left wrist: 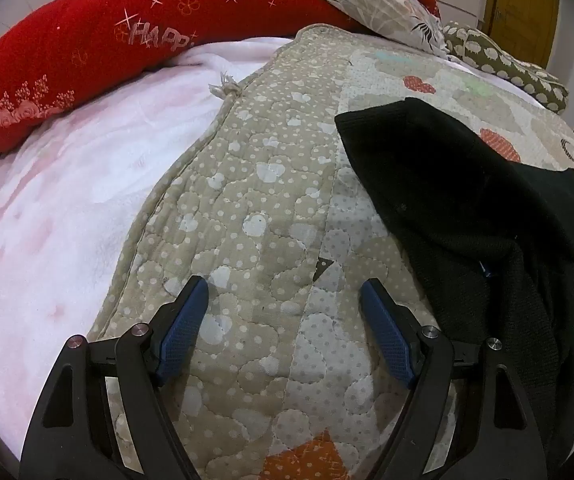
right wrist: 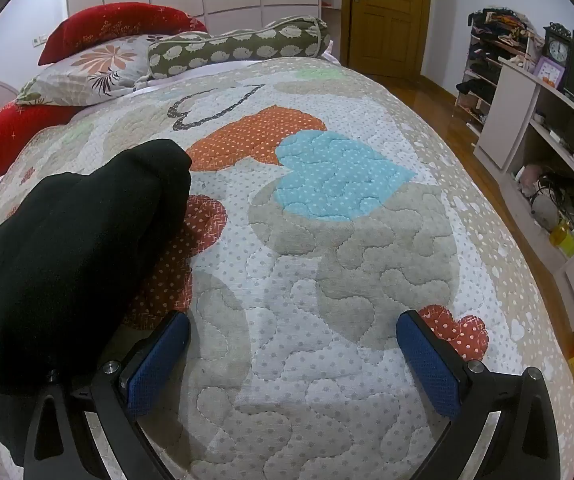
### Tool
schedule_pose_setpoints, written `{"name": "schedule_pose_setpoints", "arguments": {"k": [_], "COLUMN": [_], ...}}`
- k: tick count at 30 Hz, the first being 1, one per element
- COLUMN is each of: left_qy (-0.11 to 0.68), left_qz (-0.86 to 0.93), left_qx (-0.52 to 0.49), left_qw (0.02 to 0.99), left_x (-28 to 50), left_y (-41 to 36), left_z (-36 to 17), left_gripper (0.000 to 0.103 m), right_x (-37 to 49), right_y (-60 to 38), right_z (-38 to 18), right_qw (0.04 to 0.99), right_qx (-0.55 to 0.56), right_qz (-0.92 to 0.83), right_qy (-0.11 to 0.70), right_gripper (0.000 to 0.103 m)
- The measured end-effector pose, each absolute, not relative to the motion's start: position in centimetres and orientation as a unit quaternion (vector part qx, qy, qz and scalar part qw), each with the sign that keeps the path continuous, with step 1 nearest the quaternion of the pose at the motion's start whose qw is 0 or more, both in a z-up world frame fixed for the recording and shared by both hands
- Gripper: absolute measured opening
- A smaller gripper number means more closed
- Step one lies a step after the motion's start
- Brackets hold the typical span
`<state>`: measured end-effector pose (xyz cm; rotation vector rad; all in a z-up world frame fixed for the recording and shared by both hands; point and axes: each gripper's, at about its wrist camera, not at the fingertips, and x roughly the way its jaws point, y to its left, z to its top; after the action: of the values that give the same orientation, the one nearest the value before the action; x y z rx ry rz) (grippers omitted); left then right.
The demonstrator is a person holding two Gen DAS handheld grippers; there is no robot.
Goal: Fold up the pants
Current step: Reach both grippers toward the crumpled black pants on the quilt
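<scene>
One black pants (left wrist: pixel 467 200) on quilt (left wrist: pixel 271 208), two grippers empty.
Your left gripper (left wrist: pixel 285 300) and right gripper (right wrist: pixel 293 336): jaws spread; pants frame-right and frame-left respectively.

Even indoor light, moderately bright, no hard glare. Strong fisheye bowing in both views; dark vignette at corners. Black pants (left wrist: pixel 467 200) underexposed, weave barely readable. Soft shadows under blue fingertips (left wrist: pixel 191 312) on quilt (right wrist: pixel 327 280). Mild sheen on floor (right wrist: pixel 439 104), upper right. Centre sharp, edges softer.
</scene>
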<state>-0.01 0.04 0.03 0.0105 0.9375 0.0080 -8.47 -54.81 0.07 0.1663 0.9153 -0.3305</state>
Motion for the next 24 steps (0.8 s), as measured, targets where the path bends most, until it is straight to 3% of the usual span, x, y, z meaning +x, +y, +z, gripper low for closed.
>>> {"name": "schedule_pose_setpoints", "arguments": {"k": [7, 11, 18, 24], "left_qy": [0.458, 0.479, 0.444, 0.441], "left_qz": [0.022, 0.003, -0.054, -0.098], "left_qx": [0.017, -0.004, -0.035, 0.016], "left_qw": [0.888, 0.878, 0.893, 0.892], "left_x": [-0.1, -2.0, -7.4, -8.8], "left_y": [-0.8, -0.6, -4.9, -10.3], "left_z": [0.4, 2.1, 6.6, 7.6], "left_gripper": [0.080, 0.079, 0.079, 0.079], "right_x": [-8.5, -8.4, -7.5, -11.3], "right_y": [-54.8, -54.7, -54.2, -53.4], "right_z": [0.1, 0.0, 0.1, 3.1], "right_qw": [0.881, 0.881, 0.877, 0.884], "right_qx": [0.080, 0.078, 0.058, 0.154], "right_qz": [-0.159, -0.160, -0.154, -0.072], "right_qy": [0.438, 0.439, 0.452, 0.435], "right_gripper": [0.103, 0.103, 0.103, 0.103]}}
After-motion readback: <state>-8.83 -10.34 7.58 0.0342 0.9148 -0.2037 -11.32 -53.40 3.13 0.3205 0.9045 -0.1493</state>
